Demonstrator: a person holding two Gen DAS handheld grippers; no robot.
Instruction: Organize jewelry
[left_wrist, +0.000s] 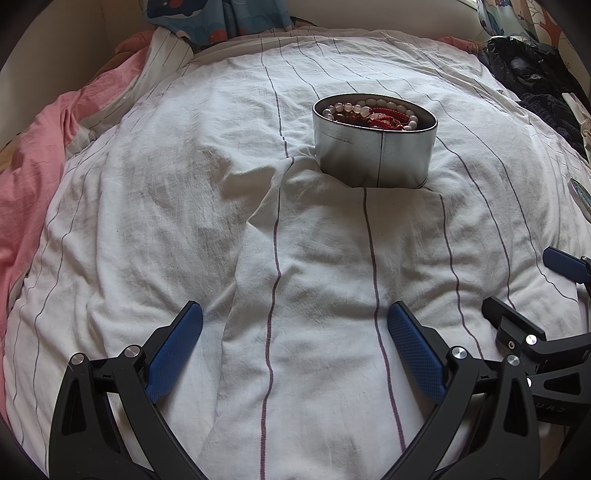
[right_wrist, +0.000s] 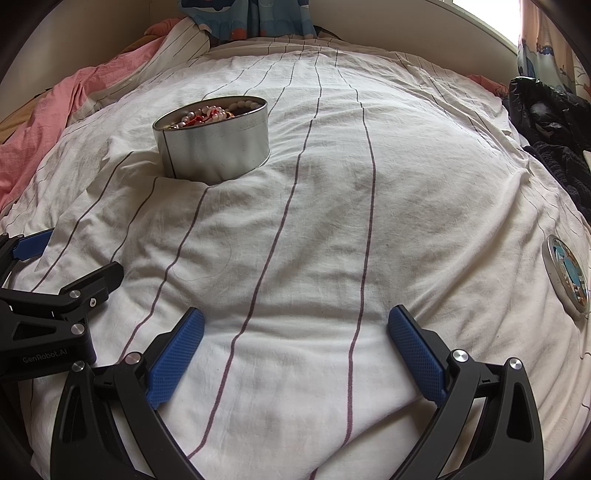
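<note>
Both grippers (left_wrist: 294, 343) (right_wrist: 295, 349) hang spread and empty. The tin (right_wrist: 214, 138), upper left, sits tilted in soft duvet (right_wrist: 332, 221); a nudge might spill its beads (left_wrist: 369, 112).

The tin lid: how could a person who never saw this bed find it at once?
Start at the striped white duvet, then go to its right edge, far from the open tin of beads. The tin lid lies flat there, round, with a colourful printed top.

bed under me had a white striped duvet (left_wrist: 184, 206), rumpled. on it sat an open oval tin (left_wrist: 373, 155) w/ beads inside, sunk in a fold; its lid (right_wrist: 567, 275) lay flat well off to the right. pink sheet (left_wrist: 33, 184) at left edge, dark clothes (right_wrist: 543, 122) far right.
</note>
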